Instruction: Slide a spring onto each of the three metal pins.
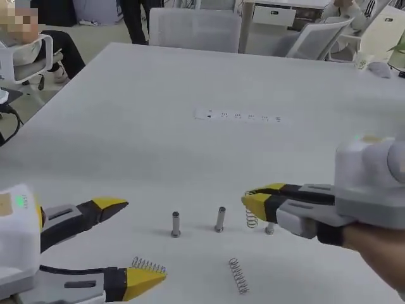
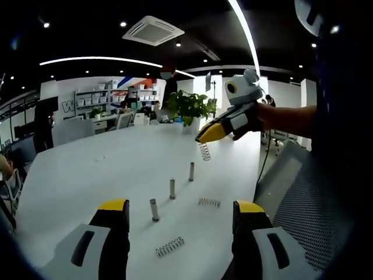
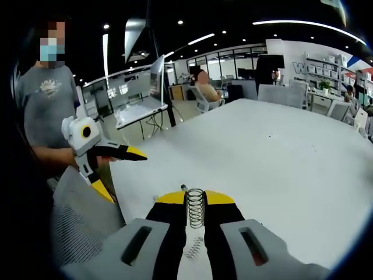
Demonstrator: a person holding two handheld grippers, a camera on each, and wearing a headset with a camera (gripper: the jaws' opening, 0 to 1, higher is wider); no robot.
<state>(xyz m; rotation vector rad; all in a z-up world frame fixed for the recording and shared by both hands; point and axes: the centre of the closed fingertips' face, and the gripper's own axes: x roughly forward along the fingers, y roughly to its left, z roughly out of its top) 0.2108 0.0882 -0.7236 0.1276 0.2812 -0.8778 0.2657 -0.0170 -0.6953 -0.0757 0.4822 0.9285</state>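
Three short metal pins stand upright in a row on the white table: the left pin (image 1: 176, 223), the middle pin (image 1: 220, 218) and the right pin (image 1: 269, 228), partly hidden under my right gripper (image 1: 253, 201). That gripper is shut on a spring (image 1: 252, 218) (image 3: 196, 207), which hangs just left of the right pin. My left gripper (image 1: 130, 240) (image 2: 180, 210) is open at the lower left, with nothing between its fingers. Two loose springs lie flat near the front edge, one (image 1: 149, 265) by the left gripper, the other (image 1: 238, 275) farther right.
A white power strip (image 1: 237, 116) lies at mid-table. Office chairs (image 1: 195, 28) stand along the far edge. A person sits beyond the table's left corner. A potted plant (image 2: 189, 108) stands at the table's end in the left gripper view.
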